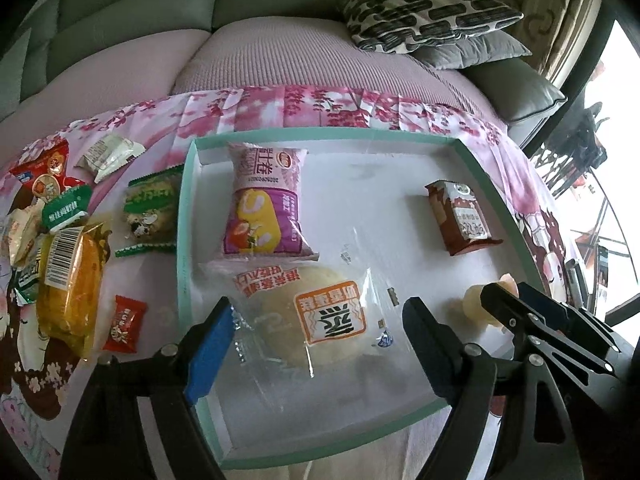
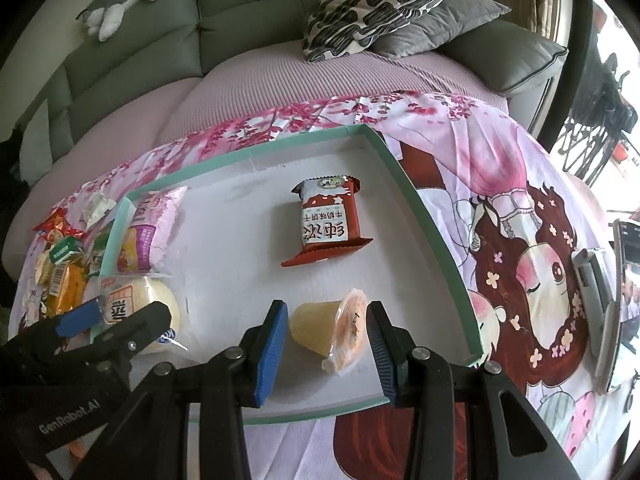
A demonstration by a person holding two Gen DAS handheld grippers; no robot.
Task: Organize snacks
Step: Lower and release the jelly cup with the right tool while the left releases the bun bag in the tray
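Note:
A shallow white tray with a teal rim [image 1: 320, 133] [image 2: 432, 216] lies on a pink printed cloth. In it lie a purple roll-cake pack [image 1: 266, 204] [image 2: 146, 236], a clear-wrapped pale bun [image 1: 316, 316] [image 2: 136, 300], a brown biscuit pack [image 1: 460, 216] [image 2: 330, 220] and a jelly cup [image 2: 332, 330] [image 1: 474, 304] on its side. My left gripper [image 1: 320, 320] is open, its fingers either side of the bun, which lies on the tray. My right gripper [image 2: 327, 336] is open around the jelly cup, which lies on the tray.
Loose snacks lie left of the tray: a yellow cake pack [image 1: 70, 288], a green cookie pack [image 1: 150, 208], a red candy [image 1: 124, 324], a red pouch [image 1: 44, 172], a white sachet [image 1: 106, 154]. A phone [image 2: 600, 312] lies right. A sofa with pillows [image 2: 380, 4] stands behind.

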